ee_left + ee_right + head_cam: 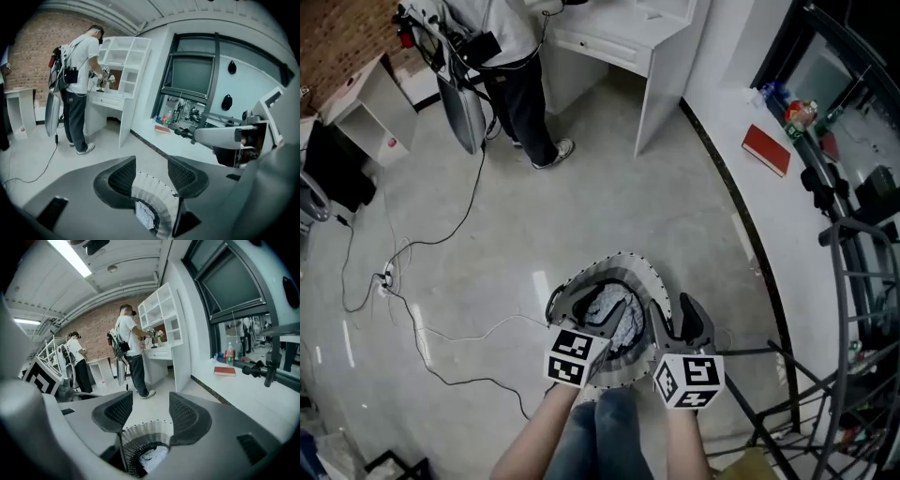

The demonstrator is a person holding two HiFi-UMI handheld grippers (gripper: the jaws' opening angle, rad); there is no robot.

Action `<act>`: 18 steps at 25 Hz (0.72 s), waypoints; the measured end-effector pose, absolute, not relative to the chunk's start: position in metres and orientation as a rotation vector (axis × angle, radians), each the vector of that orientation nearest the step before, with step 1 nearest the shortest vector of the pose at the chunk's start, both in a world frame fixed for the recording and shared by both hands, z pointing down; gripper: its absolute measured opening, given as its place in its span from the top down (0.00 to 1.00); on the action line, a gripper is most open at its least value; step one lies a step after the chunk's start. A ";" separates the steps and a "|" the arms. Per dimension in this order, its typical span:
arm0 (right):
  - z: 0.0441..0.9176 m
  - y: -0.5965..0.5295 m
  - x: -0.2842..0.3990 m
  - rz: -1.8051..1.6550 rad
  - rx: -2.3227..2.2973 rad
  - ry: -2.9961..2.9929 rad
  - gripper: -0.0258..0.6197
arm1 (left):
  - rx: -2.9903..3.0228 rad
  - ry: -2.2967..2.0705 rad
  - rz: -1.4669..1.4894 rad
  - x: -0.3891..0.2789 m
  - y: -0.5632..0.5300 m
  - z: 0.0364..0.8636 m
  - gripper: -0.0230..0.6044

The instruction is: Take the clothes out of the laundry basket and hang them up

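Observation:
A round white-and-black mesh laundry basket (pixel 623 263) stands on the floor just ahead of the person's knees. Light patterned clothes (pixel 611 307) lie inside it. My left gripper (pixel 605 317) hangs over the basket's left half, jaws open and nothing between them. My right gripper (pixel 681 319) hovers at the basket's right rim, also open and empty. In the left gripper view the basket (pixel 157 197) and the clothes (pixel 143 213) show below the gap of the left gripper (pixel 152 176). The right gripper view has the right gripper (pixel 147 413) above the basket (pixel 143 431) and clothes (pixel 153 457).
A dark metal drying rack (pixel 853 309) stands at the right. A red book (pixel 766 148) lies on the white ledge. A person (pixel 511 66) works at a white desk unit (pixel 623 42) far ahead. Cables (pixel 422 328) trail across the floor on the left.

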State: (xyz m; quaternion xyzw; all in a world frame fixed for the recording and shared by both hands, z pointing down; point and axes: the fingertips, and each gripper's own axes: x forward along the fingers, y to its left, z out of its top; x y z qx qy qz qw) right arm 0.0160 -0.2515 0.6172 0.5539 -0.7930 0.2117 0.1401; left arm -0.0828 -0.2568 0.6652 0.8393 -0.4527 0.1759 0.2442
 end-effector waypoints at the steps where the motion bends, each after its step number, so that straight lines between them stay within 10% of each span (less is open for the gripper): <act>1: 0.638 -0.257 0.015 0.634 1.587 -2.275 0.58 | 2.264 -1.239 0.485 -0.083 -0.262 0.686 0.60; 18: 0.919 -0.288 -0.004 0.883 1.375 -2.043 0.61 | 1.880 -1.242 0.584 -0.088 -0.289 0.955 0.63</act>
